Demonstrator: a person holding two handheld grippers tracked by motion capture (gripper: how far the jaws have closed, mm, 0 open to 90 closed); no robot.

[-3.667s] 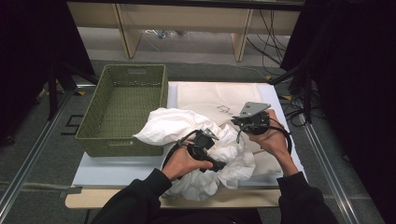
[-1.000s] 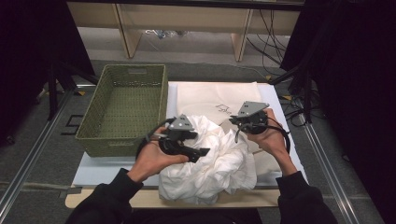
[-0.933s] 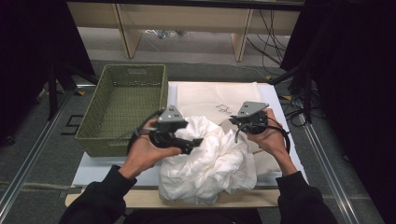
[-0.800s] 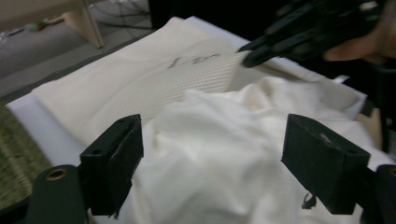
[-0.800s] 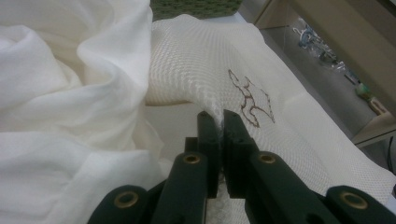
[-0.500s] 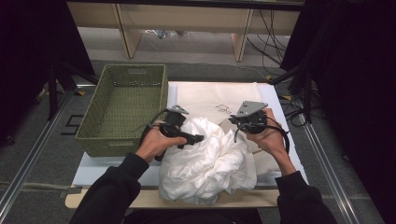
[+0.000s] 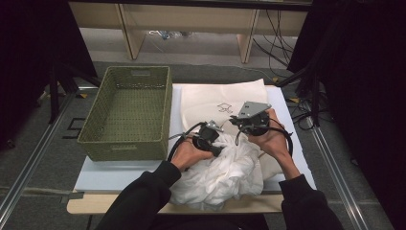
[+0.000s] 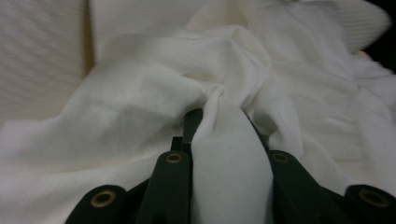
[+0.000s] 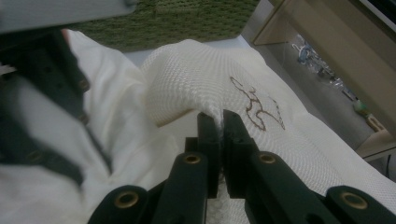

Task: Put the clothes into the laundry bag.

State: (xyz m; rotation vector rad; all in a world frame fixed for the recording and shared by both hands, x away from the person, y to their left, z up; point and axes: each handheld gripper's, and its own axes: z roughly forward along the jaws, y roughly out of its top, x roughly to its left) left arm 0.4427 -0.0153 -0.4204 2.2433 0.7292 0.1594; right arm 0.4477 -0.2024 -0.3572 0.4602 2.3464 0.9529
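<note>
Left gripper (image 7: 214, 142) had dropped from beside the basket onto the crumpled white cloth (image 7: 225, 170) since a second earlier; its jaws were just closing, now pinching a cloth fold (image 8: 229, 154). Right gripper (image 7: 247, 125) hadn't moved, jaws pressed together on the edge of the cream mesh bag (image 9: 205, 79), lifting it as a flap. Likely means stuffing cloth into the bag was next. Cloth sat at near table edge, partly on the bag. Bag bore a dark outline logo (image 9: 259, 106), no readable writing. Green woven basket (image 7: 125, 112) beyond left, empty.
</note>
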